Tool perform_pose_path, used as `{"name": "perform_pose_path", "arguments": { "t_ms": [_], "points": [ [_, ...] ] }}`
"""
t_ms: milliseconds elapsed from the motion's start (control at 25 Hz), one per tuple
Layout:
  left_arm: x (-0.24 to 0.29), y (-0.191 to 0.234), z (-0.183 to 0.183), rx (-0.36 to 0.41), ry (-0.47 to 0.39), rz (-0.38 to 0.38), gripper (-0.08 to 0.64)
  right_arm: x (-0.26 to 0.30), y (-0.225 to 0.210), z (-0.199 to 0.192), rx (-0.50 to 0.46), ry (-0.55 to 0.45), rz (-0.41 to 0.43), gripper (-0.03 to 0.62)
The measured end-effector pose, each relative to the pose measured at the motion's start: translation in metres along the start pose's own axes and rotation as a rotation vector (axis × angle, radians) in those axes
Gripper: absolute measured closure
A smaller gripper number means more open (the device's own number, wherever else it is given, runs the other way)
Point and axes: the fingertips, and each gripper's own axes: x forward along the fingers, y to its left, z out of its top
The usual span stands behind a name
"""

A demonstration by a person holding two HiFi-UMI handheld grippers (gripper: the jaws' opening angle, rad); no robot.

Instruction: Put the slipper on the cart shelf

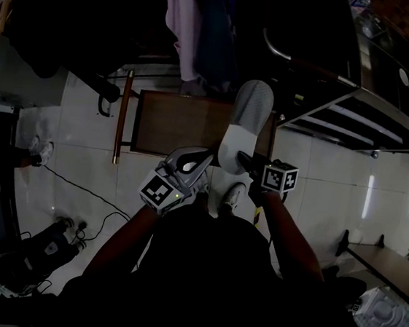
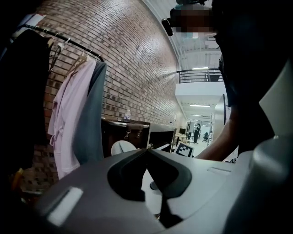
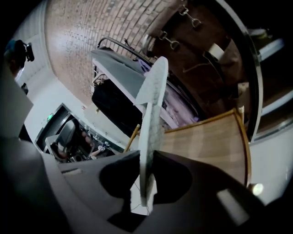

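Observation:
A pale grey slipper [image 1: 244, 123] hangs in the air above the brown wooden cart shelf [image 1: 172, 122], toe pointing away from me. My right gripper [image 1: 240, 158] is shut on its heel end. In the right gripper view the slipper [image 3: 153, 109] stands edge-on, its sole pinched between the two jaws of the right gripper [image 3: 147, 153], with the wooden shelf [image 3: 206, 141] behind it. My left gripper [image 1: 201, 157] hovers just left of the slipper. Its jaws meet tip to tip with nothing between them in the left gripper view [image 2: 146, 151].
A clothes rail with a pink garment [image 1: 178, 17] and dark clothes hangs beyond the shelf. A dark metal rack [image 1: 357, 114] stands at the right. A second white shoe [image 1: 228, 196] lies on the tiled floor below the grippers. Cables [image 1: 76, 192] trail at the left.

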Motion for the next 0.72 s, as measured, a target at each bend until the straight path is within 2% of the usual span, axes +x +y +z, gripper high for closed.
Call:
{"name": "perform_pose_path", "arguments": {
  "t_ms": [320,560,720],
  "points": [
    [0.006,-0.008,0.032,0.102,-0.065,-0.011,0.558,-0.052,0.072,0.065,-0.297,-0.147,-0.011,0.526],
    [0.010,-0.010,0.053,0.121,-0.081,0.006,0.558,-0.086,0.115,0.108,-0.458,-0.276,0.005,0.526],
    [0.015,-0.010,0.066,0.130,-0.098,0.018,0.558,-0.109,0.140,0.133,-0.657,-0.375,-0.023,0.526]
  ]
}}
